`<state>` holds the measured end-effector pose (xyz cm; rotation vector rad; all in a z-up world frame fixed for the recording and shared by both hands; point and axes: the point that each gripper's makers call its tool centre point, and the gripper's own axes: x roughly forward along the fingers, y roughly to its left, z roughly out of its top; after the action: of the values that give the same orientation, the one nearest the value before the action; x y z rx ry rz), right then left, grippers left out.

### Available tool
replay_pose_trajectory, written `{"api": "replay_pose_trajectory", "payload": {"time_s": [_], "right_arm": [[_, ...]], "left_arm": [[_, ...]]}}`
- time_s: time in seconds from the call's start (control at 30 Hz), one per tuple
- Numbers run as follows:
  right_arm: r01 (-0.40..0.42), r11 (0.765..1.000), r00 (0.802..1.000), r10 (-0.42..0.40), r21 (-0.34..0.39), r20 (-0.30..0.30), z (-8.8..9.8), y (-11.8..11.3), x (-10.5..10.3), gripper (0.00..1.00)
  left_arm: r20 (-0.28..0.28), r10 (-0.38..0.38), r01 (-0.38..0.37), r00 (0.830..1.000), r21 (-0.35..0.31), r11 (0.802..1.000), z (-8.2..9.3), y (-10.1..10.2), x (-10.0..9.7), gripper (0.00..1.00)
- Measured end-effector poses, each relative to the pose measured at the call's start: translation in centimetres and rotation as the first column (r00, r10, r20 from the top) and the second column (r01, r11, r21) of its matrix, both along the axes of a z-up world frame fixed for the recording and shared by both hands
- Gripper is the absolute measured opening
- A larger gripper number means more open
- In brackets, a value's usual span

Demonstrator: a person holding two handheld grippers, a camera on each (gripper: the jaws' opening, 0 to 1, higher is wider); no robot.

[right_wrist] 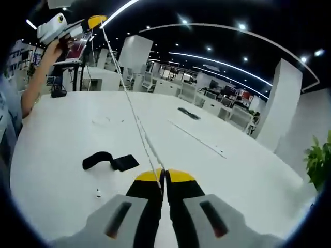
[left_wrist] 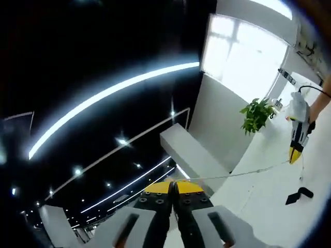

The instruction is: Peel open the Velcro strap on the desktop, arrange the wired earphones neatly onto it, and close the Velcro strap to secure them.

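Pinched between the closed yellow tips of the right hand-held gripper (right_wrist: 165, 178), the earphone cable (right_wrist: 135, 116) runs taut up to the left hand-held gripper (right_wrist: 95, 21), likewise clamped on it, probably to straighten it for coiling. Left of the right gripper, the black Velcro strap (right_wrist: 108, 161) lies on the white surface (right_wrist: 62, 134). No legible writing.

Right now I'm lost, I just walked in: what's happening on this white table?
A person holds two tongs, both shut on the white earphone cable, stretching it taut above the white table. The right tongs pinch one end; the left tongs pinch the other. The black Velcro strap lies on the table, with nothing laid on it yet.
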<state>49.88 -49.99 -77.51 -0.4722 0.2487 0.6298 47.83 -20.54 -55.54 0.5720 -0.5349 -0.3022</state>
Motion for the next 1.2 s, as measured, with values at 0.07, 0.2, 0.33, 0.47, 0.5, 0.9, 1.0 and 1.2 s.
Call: {"api": "replay_pose_trajectory", "payload": {"time_s": [0.07, 0.2, 0.33, 0.47, 0.5, 0.9, 1.0, 1.2], "right_arm": [[-0.01, 1.0, 1.0, 0.01, -0.001, 0.006, 0.6, -0.3, -0.4, 0.04], [-0.03, 0.999, 0.999, 0.03, 0.032, -0.016, 1.1, -0.9, -1.1, 0.04], [-0.051, 0.998, 0.997, 0.052, 0.031, -0.048, 0.5, -0.8, -1.9, 0.04], [-0.068, 0.998, 0.996, 0.068, 0.003, -0.055, 0.6, -1.0, -2.5, 0.04], [-0.074, 0.997, 0.996, 0.075, 0.015, -0.051, 1.1, -1.0, -2.8, 0.04], [-0.178, 0.947, 0.966, 0.22, 0.268, -0.136, 3.6, 2.1, -7.5, 0.04], [-0.172, 0.914, 0.949, 0.254, 0.368, -0.186, 2.5, 3.0, -7.9, 0.04], [-0.094, 0.875, 0.928, 0.25, 0.475, -0.277, -1.0, 2.8, -6.8, 0.04]], "left_arm": [[-0.005, 0.015, -0.015, 1.0, 0.002, 1.0, -0.1, 0.5, 0.4, 0.05], [-0.034, 0.013, -0.014, 0.999, -0.006, 1.0, -0.7, 1.0, 1.1, 0.05], [-0.047, 0.018, -0.019, 0.999, -0.007, 1.0, -1.3, 1.0, 1.5, 0.05], [-0.059, 0.016, -0.017, 0.998, -0.018, 1.0, -1.5, 1.2, 1.9, 0.05], [-0.055, 0.025, -0.026, 0.998, -0.02, 0.999, -1.3, 1.5, 1.9, 0.05], [-0.01, 0.117, -0.118, 0.993, -0.045, 0.992, 0.4, 4.3, 1.5, 0.05], [-0.012, 0.127, -0.128, 0.992, -0.049, 0.991, 0.5, 4.8, 1.4, 0.05], [-0.054, 0.095, -0.096, 0.994, -0.011, 0.995, -0.9, 3.4, 1.8, 0.05]]}}
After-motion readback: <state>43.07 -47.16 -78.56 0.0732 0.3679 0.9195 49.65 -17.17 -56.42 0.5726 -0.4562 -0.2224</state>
